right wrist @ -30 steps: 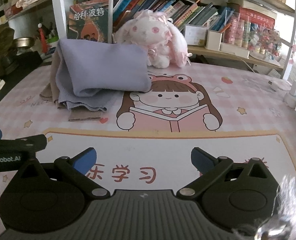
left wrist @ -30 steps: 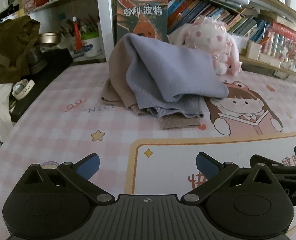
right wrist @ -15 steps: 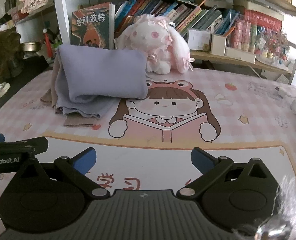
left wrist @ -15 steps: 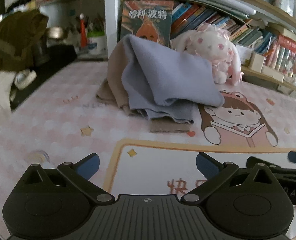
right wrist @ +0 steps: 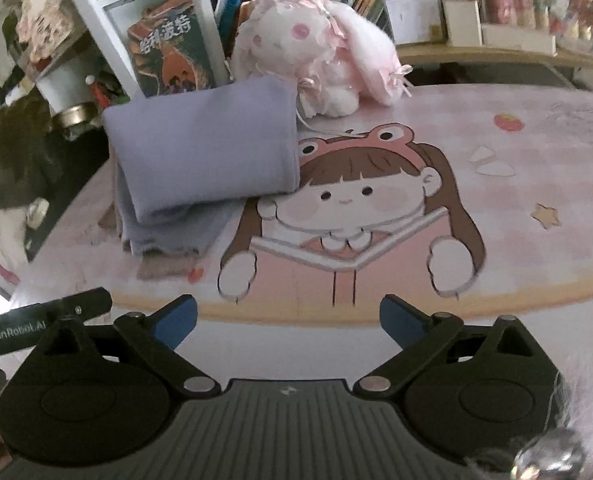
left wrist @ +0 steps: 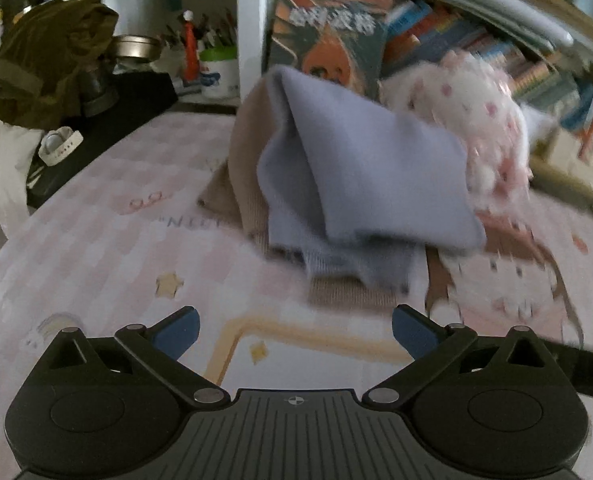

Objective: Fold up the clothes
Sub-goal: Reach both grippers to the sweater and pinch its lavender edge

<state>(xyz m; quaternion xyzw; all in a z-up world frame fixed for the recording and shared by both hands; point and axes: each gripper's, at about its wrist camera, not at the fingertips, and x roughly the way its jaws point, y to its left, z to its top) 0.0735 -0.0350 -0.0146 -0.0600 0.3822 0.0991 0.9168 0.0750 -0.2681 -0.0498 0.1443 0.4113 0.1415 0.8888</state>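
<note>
Right wrist view had the lilac garment (right wrist: 204, 148) left of frame centre, on the pink mat (right wrist: 496, 152). It lay doubled over, smooth top panel, rolled fold at the near edge, looser layers sticking out below. A tan garment (right wrist: 164, 269) lay under it, only a strip showing at the lower left of the pile. In the left wrist view the lilac piece (left wrist: 368, 184) sat centre frame, humped up rather than flat, with the tan one (left wrist: 244, 168) leaning behind and under it; this view was motion-blurred on its right side.

Progress, as a judgement: both pieces looked at least partly folded and stacked, but the stack was lumpy and edges were uneven. That fits a pile just set down after folding, or a rough pile waiting to be folded properly. Cannot settle which.

Left gripper (left wrist: 294, 330) was spread wide, nothing between the blue pads, low centre of frame, short of the pile. Right gripper (right wrist: 288, 318) was also wide and empty, low centre, over the cartoon girl print (right wrist: 356, 216).

Plush rabbit (right wrist: 320, 48) sat just behind the pile at upper centre. Book (right wrist: 176, 56) stood at upper left against the shelf.
</note>
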